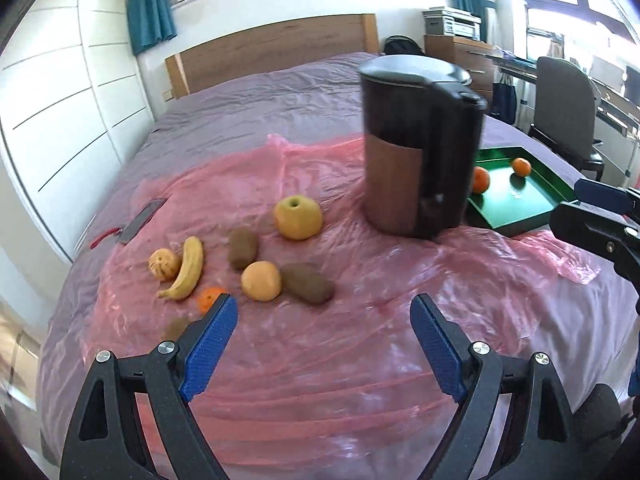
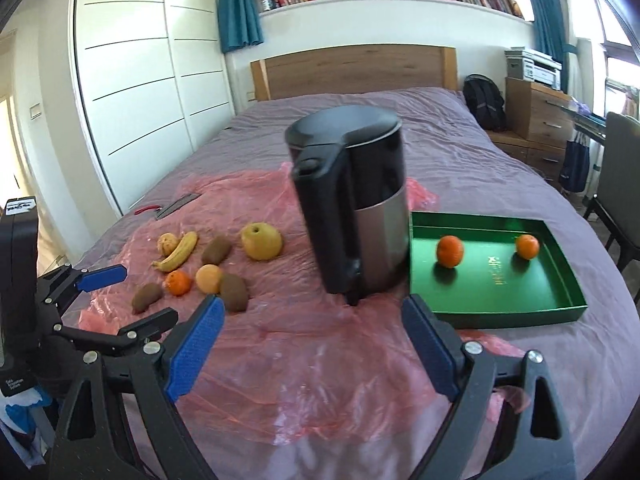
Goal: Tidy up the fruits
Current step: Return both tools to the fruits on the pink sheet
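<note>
Two grippers are hovering over a bed draped with a pink plastic sheet point(image 2: 312, 360). The left gripper point(image 1: 324, 320) and the right gripper point(image 2: 312, 320) are both spread wide, released, grasping nothing. A black kettle point(image 2: 356, 204) is standing upright between the loose fruit and the green tray point(image 2: 560, 280), partly blocking the left view of the tray. Two tangerines point(image 2: 450, 251) are lying well apart inside the tray. On the sheet to the left are lying an apple point(image 2: 262, 241), a banana point(image 2: 178, 257), three kiwis point(image 2: 233, 292), an orange point(image 2: 209, 278), another tangerine point(image 2: 178, 282) and a pale fruit point(image 2: 167, 242) touching the banana. A phone point(image 1: 141, 221) is resting at the sheet's far edge.
</note>
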Demonstrator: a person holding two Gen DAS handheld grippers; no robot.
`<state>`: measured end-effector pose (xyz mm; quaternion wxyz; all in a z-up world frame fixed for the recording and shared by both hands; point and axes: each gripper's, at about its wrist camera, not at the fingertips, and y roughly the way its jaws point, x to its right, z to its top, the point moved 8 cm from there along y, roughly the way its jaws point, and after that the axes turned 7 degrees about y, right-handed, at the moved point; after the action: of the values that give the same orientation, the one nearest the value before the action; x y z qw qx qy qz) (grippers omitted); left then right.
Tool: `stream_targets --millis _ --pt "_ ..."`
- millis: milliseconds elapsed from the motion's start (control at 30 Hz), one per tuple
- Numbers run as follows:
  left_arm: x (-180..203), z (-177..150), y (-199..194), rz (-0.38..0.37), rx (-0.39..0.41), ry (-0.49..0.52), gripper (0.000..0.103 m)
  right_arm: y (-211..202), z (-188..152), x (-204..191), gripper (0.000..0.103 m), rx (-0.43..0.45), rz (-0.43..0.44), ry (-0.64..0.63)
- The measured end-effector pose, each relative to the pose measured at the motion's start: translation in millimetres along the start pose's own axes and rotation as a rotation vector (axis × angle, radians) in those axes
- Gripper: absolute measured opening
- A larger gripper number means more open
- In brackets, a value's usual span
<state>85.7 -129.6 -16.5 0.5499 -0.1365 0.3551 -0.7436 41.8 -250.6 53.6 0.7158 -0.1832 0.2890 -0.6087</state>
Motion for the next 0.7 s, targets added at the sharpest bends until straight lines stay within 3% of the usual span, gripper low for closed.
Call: stream_targets --millis 300,467,700 --pt "-112.1 -65.5 38.5 0.057 -0.09 -0.153 0.085 72.9 -31.3 -79.4 0.103 -0.136 0.068 -0.111" --pt "-148.6 -88.8 62.1 0.04 -0.119 -0.19 0.085 125.6 -44.1 -110.0 0.103 -0.208 0.093 -0.176" --pt "-170.2 -103.8 98.3 -0.023 -0.174 -0.221 0.084 188.3 -51.3 -123.1 0.103 -0.288 0.092 -0.228"
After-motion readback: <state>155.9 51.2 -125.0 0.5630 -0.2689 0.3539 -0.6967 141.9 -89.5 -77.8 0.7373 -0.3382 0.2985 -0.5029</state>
